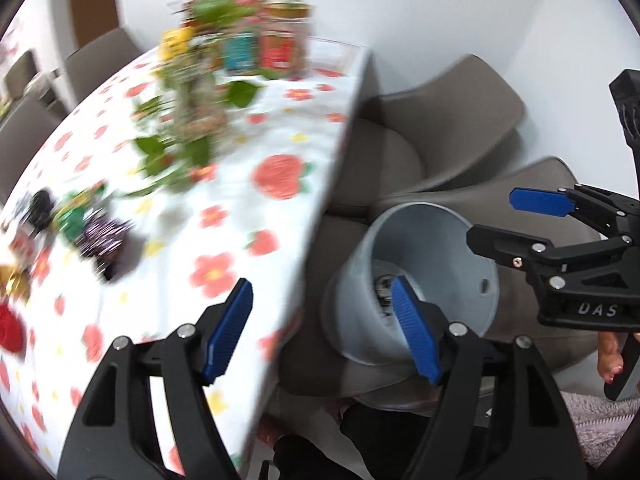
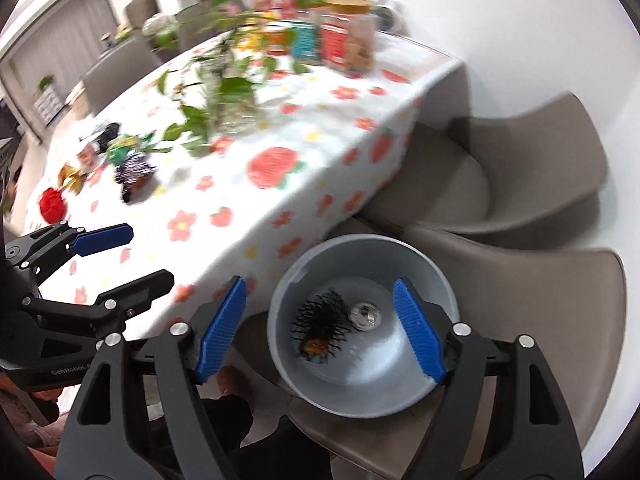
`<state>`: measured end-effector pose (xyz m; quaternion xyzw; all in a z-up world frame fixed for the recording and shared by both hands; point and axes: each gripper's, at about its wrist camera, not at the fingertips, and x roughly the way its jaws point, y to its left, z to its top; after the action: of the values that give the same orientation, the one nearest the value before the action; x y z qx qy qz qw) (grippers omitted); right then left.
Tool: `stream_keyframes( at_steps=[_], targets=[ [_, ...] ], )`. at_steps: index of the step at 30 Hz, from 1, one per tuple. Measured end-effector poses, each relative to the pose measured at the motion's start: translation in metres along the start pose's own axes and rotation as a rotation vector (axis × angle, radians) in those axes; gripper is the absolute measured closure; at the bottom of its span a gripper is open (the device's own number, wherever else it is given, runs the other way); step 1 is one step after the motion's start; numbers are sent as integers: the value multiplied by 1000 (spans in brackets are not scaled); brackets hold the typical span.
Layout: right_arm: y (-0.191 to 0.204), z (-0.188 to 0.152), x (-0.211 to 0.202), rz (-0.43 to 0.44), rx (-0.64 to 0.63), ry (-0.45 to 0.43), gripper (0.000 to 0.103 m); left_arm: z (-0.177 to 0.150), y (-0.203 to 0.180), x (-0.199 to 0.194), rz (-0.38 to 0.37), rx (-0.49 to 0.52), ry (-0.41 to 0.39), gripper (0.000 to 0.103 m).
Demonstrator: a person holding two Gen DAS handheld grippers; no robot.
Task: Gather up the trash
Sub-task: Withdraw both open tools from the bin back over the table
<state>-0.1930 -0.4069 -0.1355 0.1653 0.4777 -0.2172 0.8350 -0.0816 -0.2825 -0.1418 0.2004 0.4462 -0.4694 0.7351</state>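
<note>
**Op A:** My right gripper stands wide, nothing between the pads. Directly beneath it is the grey bin, sitting on a chair seat beside the table. Inside the bin I see a spiky black wrapper and a small shiny ball of foil.

**Op B:** My left gripper is spread wide too, and empty. It hangs over the table edge, with the bin at about two o'clock from it. Your gripper shows at my three o'clock.

**Op A:** The rest of the trash lies well apart, out at ten o'clock on the table: a dark striped wrapper, a green one, a gold one and a red crumpled piece.

**Op B:** They look crinkled and light, so I judge they will slip or skate away if the pads close off-centre.

**Op A:** My worry is the glass vase of leafy stems just beyond them at twelve o'clock. A careless reach could catch a trailing leaf and tip it.

**Op B:** The bin is the other risk. It rests on a curved seat close to the table edge, so a knock from either gripper could roll it off. The views are blurred, so I cannot judge the gaps finely.
</note>
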Motion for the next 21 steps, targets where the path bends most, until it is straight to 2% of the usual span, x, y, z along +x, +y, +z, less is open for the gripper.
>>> stream_keyframes(
  at_steps=[11,16,21],
  targets=[
    [134,40,19,144,-243,-7,27,-51,127,-61,197,-258,-63,30],
    [196,54,22,170,-320,-27,28,-66,176,-86,250,-308,-91,30],
    [243,62,21,184,-354,-47,28,-79,208,-101,276,-324,-103,30]
  ],
)
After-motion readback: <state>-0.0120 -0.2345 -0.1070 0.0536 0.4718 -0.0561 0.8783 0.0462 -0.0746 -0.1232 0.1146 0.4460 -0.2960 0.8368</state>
